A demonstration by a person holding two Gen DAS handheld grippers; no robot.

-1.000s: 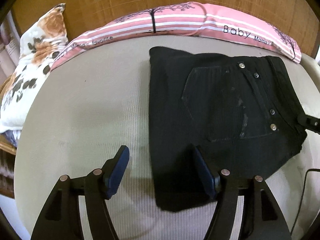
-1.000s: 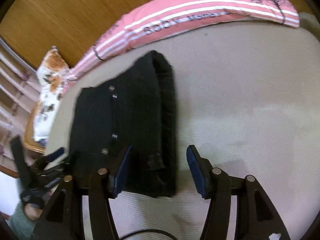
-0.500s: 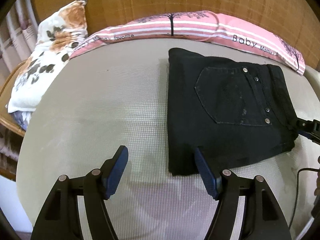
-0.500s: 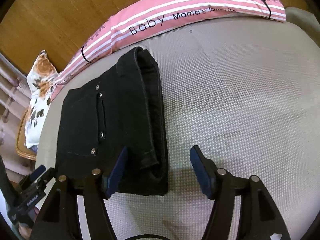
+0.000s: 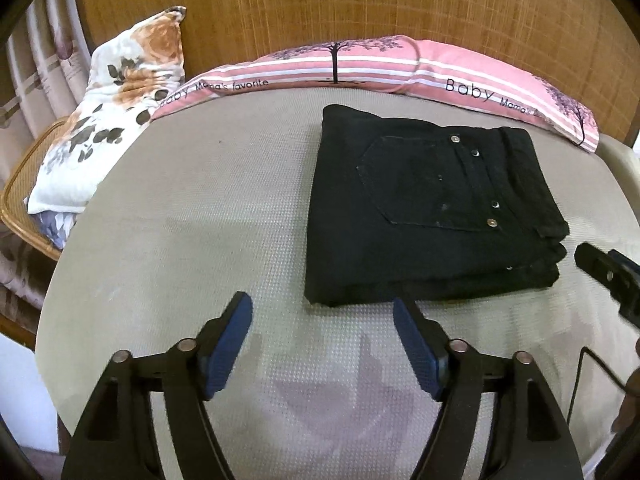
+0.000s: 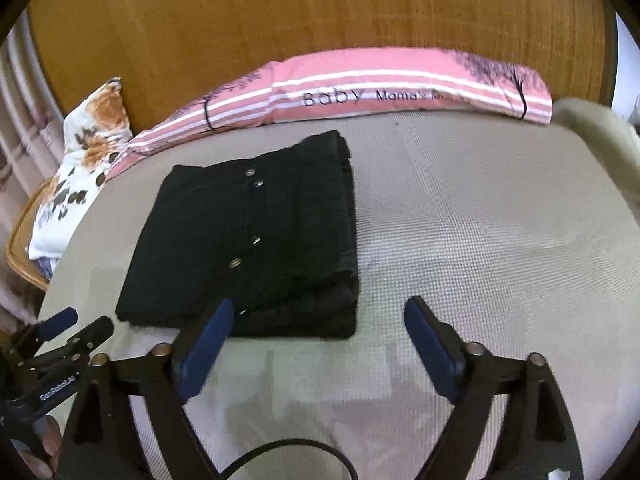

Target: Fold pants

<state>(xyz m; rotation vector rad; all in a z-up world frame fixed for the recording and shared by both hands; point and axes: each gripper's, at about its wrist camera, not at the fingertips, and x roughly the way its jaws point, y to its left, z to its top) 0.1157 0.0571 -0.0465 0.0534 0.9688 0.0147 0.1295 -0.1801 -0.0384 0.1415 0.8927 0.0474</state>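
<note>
Black pants lie folded into a compact rectangle on the beige mattress, back pocket and metal rivets facing up. They also show in the right wrist view. My left gripper is open and empty, just in front of the pants' near left corner, not touching. My right gripper is open and empty, in front of the pants' near right corner. The right gripper's tip shows at the right edge of the left wrist view. The left gripper shows at the lower left of the right wrist view.
A long pink striped pillow lies along the back against a wooden headboard. A floral pillow sits at the back left over a wicker edge. A black cable runs near the right gripper.
Both grippers have pulled back from the pants toward the near edge, staying open. The folded pants have stayed in place and now lie farther off in both views.
</note>
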